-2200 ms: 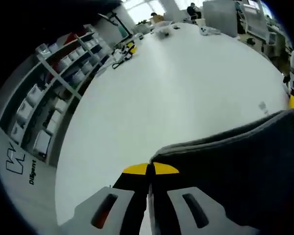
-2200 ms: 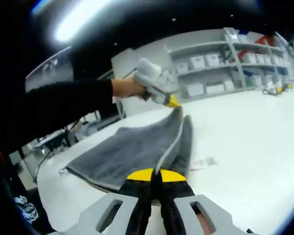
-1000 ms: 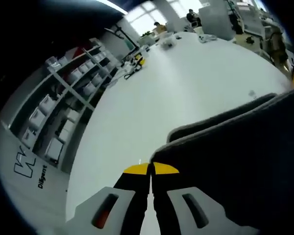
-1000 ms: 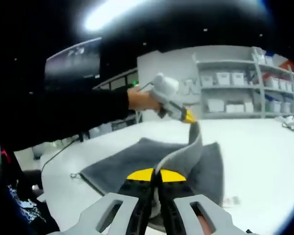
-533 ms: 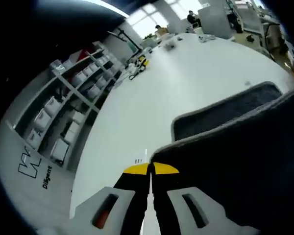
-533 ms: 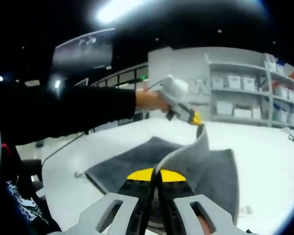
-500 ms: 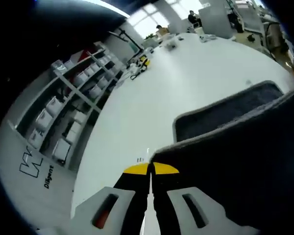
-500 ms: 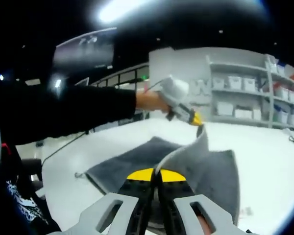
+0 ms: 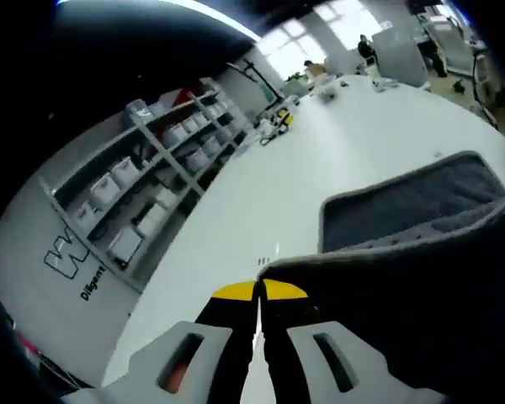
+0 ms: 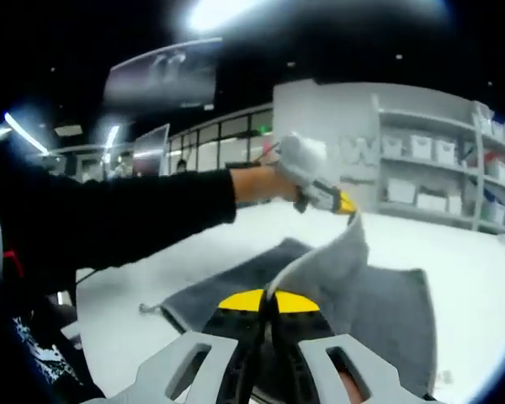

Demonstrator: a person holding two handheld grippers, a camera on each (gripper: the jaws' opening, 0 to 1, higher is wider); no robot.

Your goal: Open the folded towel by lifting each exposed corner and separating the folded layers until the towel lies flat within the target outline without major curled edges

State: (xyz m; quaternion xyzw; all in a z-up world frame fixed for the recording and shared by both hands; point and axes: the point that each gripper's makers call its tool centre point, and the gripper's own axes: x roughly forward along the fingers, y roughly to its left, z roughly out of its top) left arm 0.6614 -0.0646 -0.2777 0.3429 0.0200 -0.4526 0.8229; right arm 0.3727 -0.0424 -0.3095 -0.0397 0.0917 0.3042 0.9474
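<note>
Above the table, both claws pinch raised towel corners, left arm outstretched.

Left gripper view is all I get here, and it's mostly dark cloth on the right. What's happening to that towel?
Observer: The right gripper view shows the grey towel partly unfolded on the white table, with its top layer lifted off the layer beneath.
Operator: Who's lifting it?
Observer: Both tongs. The left gripper pinches one raised corner, and the right gripper is shut on the near edge of the same layer.
Operator: Is a person involved?
Observer: Yes, a hand on a black sleeve holds the left tongs above the table.
</note>
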